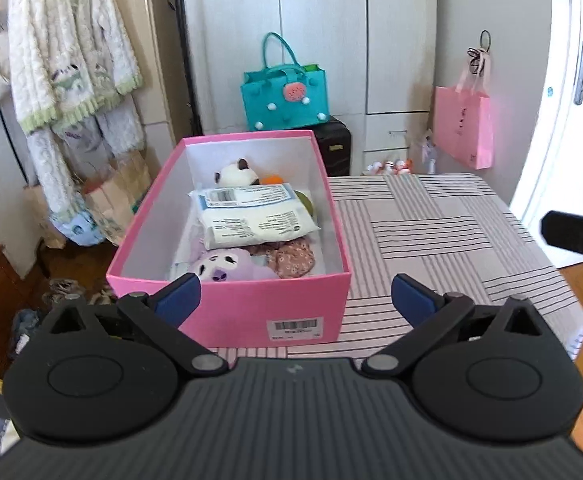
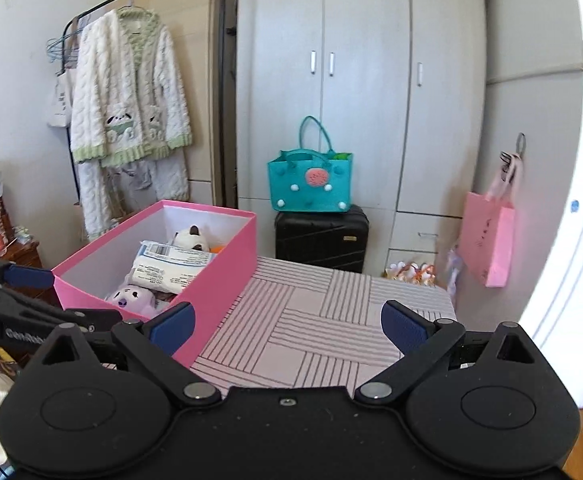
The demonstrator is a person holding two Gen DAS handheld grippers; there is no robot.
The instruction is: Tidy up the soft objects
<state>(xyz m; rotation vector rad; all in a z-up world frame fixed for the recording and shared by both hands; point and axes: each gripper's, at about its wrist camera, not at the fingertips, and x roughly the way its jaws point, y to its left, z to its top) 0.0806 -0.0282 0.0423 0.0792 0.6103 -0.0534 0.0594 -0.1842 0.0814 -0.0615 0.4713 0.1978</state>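
The open pink cardboard box [image 1: 227, 304] on the left of the striped-cloth bench [image 1: 431, 232] already holds a purple plush toy [image 1: 221, 266], a white wrapped soft pack [image 1: 251, 216], floral fabric [image 1: 295, 256] and a black-and-white plush [image 1: 235, 174] at the far end. The bench shows nothing loose, so the sorting looks about finished. Left gripper [image 1: 295, 300] and right gripper [image 2: 289, 326] are both released, empty.

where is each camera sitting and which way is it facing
Left wrist: on the left tool, aimed down into the pink box; its open blue pads frame the near wall, the right tool at the right edge.
Right wrist: on the right tool, over the striped table; the left tool at the left edge.
Shared: box, teal bag, wardrobe.
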